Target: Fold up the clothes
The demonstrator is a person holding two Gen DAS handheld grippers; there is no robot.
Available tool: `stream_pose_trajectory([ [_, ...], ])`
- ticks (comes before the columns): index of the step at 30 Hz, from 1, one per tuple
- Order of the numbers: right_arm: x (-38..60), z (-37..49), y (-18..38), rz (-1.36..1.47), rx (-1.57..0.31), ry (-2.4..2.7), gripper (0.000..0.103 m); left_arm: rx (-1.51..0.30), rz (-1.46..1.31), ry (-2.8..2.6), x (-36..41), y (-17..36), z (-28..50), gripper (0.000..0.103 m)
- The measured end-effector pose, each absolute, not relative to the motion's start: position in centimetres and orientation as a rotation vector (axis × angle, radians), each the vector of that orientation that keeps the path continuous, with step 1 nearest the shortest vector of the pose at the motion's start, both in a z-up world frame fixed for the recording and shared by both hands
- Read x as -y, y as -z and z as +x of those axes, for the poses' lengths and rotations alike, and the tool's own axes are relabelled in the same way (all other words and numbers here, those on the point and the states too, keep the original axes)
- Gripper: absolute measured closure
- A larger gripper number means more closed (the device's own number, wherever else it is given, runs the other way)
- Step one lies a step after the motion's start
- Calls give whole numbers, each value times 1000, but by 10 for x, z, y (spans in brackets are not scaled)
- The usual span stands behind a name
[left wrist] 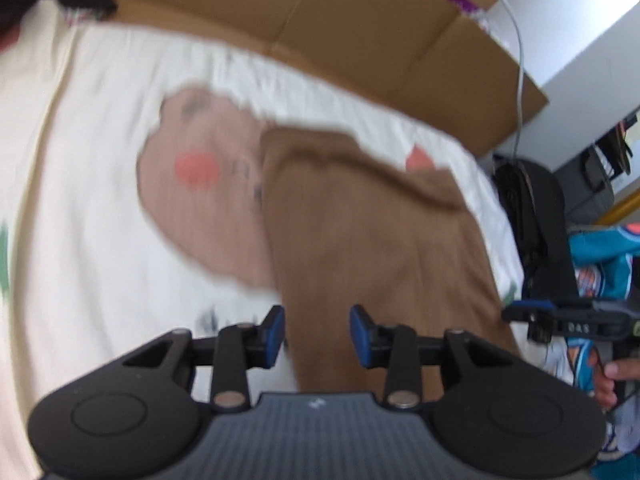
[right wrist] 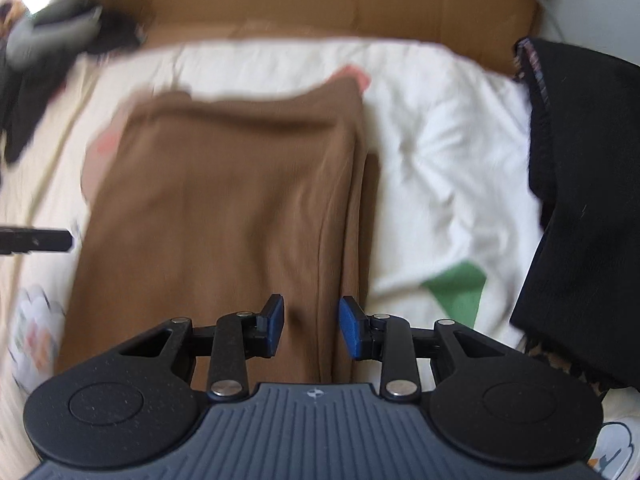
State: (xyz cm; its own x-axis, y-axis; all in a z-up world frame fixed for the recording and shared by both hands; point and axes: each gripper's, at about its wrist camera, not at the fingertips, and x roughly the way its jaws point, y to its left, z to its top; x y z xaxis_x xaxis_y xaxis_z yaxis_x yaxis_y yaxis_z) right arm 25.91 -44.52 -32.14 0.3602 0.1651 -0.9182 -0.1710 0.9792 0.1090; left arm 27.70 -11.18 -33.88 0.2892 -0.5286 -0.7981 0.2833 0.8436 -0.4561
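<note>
Brown garment (right wrist: 224, 208) beneath open tongs (right wrist: 311, 328)

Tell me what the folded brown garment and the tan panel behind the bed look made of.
Folded brown garment: soft matte knit, probably cotton or a blend; it drapes in rounded folds with faint lengthwise ribs, though blur hides the weave. Tan panel: likely corrugated cardboard, dull and stiff, with straight crease lines.

Brown garment (right wrist: 224, 208); white sheet (right wrist: 432, 152), green patch (right wrist: 460, 284); black cloth (right wrist: 580, 200); blue claw pads (left wrist: 362, 336).
</note>
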Motion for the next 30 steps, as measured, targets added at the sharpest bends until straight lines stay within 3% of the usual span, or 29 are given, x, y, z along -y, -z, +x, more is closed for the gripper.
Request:
stream_pose_trajectory([
  [9,467,228,330,-48,-1257,-250,65,-1286,-307,585,90,368,209,66],
  [15,480,215,334,85,-1310,-258,64,-1317,-334,672,84,369,185,66],
  [20,482,196,340,108,-1332,-271,56,-1348,-363,727,89,376,181,66],
  [25,489,184,350,179,-1325,-251,55,-1348,-389,777,89,390,182,67],
  [29,491,178,353,211,-1288,-256,55,-1398,-541,756,73,400,195,73],
  [30,492,177,353,212,-1283,-259,60,-1394,-567,754,69,402,196,73],
])
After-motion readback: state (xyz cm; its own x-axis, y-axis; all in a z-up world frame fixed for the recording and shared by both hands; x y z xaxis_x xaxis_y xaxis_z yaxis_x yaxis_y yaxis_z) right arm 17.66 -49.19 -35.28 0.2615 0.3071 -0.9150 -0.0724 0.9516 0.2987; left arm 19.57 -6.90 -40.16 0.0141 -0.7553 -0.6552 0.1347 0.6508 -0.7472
